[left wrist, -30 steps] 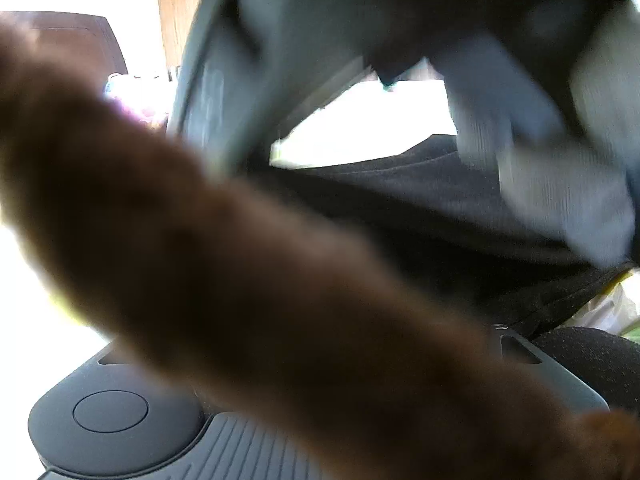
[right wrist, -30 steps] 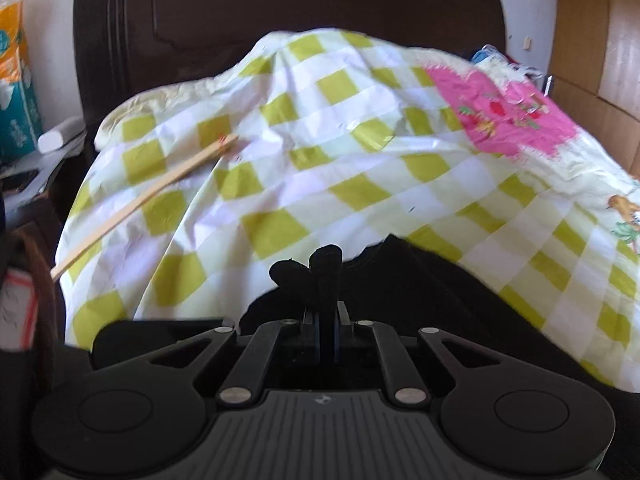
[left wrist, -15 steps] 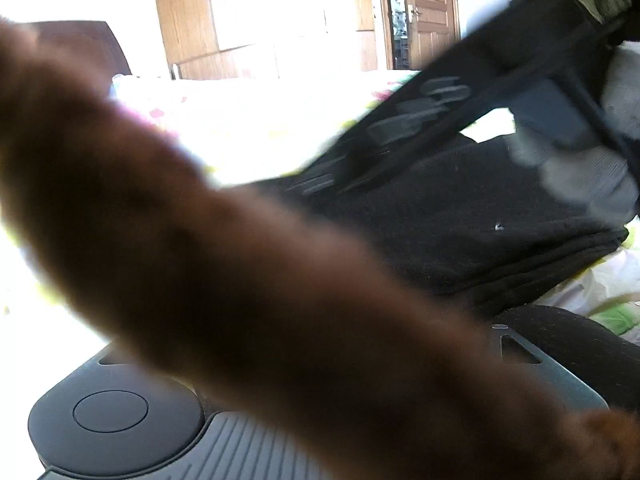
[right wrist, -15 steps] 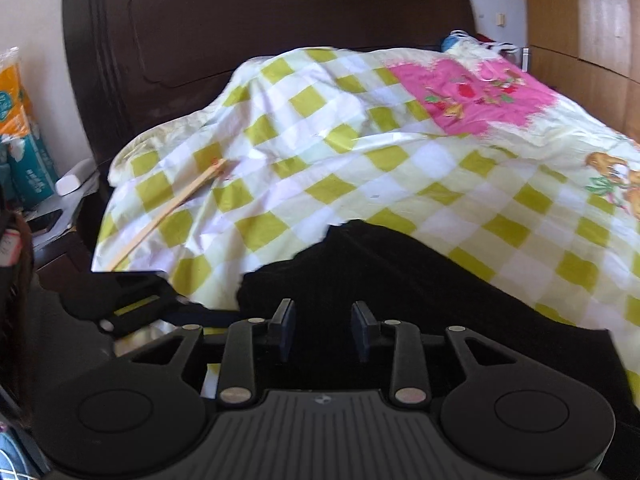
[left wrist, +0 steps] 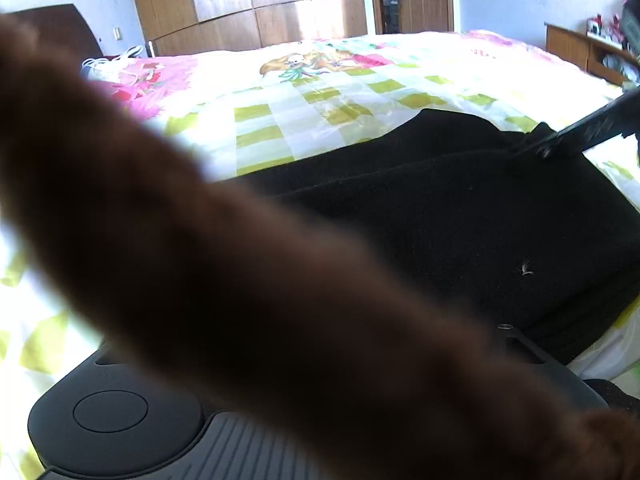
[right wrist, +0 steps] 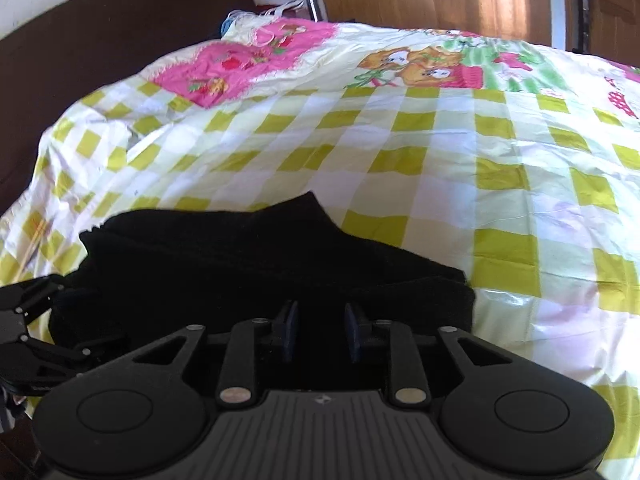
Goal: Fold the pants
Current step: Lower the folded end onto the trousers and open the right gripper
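Black pants (right wrist: 256,264) lie folded in a compact stack on the checked bedspread (right wrist: 440,152), near its edge; judged late in the fold. Right gripper (right wrist: 318,332) hovers over the stack, jaws apart and closing slightly, nothing pinched between the pads. Left gripper (right wrist: 36,336) sits at the stack's far side, jaws opening; a blurred brown sleeve (left wrist: 224,264) blocks its own camera. Next move likely needs smoothing or one last fold.

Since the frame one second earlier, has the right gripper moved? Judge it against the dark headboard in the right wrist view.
Yes. The right gripper has swung rightwards: the headboard once filled the top, now it sits top left. Its jaws stand apart, closing, above the black pants.
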The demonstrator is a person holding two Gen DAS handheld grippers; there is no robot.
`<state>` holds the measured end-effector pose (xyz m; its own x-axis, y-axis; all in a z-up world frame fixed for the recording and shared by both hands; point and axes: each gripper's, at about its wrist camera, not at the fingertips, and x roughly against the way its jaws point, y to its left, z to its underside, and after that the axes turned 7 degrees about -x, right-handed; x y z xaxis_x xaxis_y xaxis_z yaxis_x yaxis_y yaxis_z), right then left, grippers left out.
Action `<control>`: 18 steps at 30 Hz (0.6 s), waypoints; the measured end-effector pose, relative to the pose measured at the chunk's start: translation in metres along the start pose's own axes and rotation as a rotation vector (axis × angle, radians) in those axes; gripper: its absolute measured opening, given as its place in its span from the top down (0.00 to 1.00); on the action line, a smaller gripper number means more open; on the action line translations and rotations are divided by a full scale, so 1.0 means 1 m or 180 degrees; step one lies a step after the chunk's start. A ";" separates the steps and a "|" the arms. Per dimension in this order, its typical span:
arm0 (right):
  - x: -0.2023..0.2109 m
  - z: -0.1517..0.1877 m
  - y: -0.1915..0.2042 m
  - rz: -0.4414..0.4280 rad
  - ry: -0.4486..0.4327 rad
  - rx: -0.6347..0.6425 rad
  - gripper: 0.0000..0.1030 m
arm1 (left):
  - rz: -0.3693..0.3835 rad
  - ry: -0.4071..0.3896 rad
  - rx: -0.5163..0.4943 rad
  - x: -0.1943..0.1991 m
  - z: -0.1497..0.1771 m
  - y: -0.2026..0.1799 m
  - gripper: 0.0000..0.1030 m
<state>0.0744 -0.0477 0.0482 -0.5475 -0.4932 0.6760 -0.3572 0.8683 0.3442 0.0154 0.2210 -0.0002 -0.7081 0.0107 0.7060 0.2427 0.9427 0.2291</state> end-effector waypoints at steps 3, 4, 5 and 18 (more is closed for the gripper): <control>0.020 0.006 -0.022 0.0147 -0.0018 -0.0030 0.53 | -0.0125 -0.0009 -0.0151 0.007 -0.004 -0.009 0.27; 0.021 0.009 -0.028 0.0205 -0.0002 -0.0044 0.52 | -0.0149 -0.0030 -0.0204 0.009 -0.006 -0.014 0.27; 0.019 0.012 -0.035 0.0221 0.0035 -0.0096 0.52 | -0.0154 -0.0056 -0.0234 0.010 -0.009 -0.018 0.27; -0.005 0.038 -0.099 -0.0766 0.0546 -0.1137 0.46 | -0.0120 0.0056 -0.0586 -0.001 -0.017 -0.059 0.27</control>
<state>0.0838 -0.1330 -0.0133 -0.3371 -0.6932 0.6371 -0.1590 0.7089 0.6872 0.0128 0.1593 -0.0029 -0.7077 -0.0307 0.7058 0.3347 0.8652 0.3732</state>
